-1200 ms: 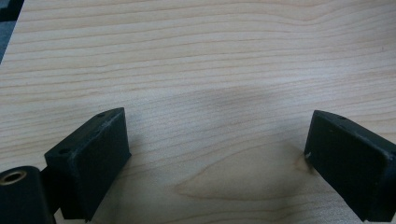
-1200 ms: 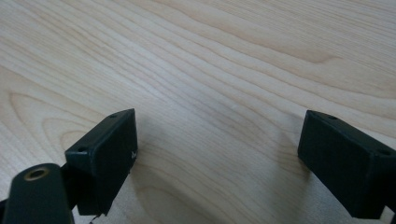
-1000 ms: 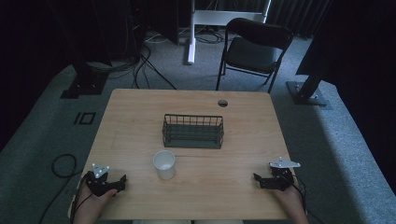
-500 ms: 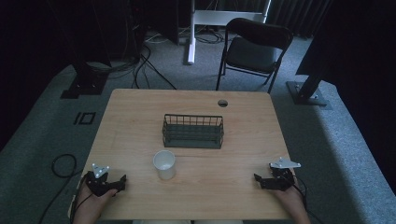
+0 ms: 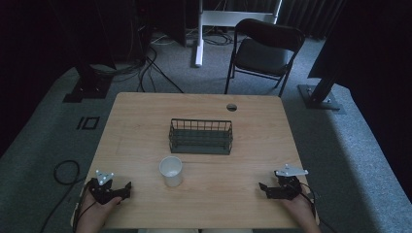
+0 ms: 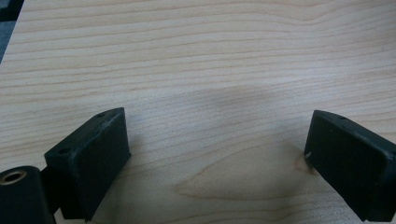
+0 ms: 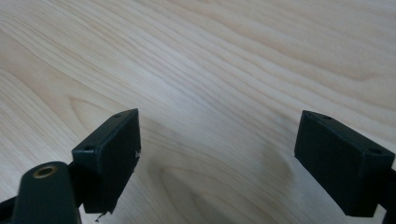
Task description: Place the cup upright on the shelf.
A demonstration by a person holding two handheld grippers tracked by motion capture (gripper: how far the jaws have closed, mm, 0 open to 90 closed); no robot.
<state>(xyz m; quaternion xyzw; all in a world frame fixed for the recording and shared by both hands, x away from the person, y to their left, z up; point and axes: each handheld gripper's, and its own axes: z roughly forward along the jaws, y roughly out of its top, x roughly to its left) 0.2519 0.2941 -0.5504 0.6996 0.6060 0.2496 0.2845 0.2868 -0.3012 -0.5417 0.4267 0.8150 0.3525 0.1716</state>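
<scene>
**Grippers parked at near corners, nothing moved**

Left gripper point(image 5: 115, 191) rests on the desk point(image 5: 252, 111) at the near left corner, jaws spread wide, nothing between them; in the left gripper view, bare wood grain between the 2 black jaws. Right gripper point(image 5: 272, 189) sits at the near right corner, jaws likewise apart and empty, bare desk in its own view.

Change over the last second: none to speak of. Both grippers hold the same spots, white cup point(image 5: 171, 171) and wire basket point(image 5: 200, 136) unmoved.

Cup stands upright, near centre-left, closer to the left gripper than the right, just nearer than the basket and apart from it. Basket sits mid-desk and looks empty.

Judgement: work not yet begun; a resting pose. Left gripper looks best placed to reach the cup first.
</scene>
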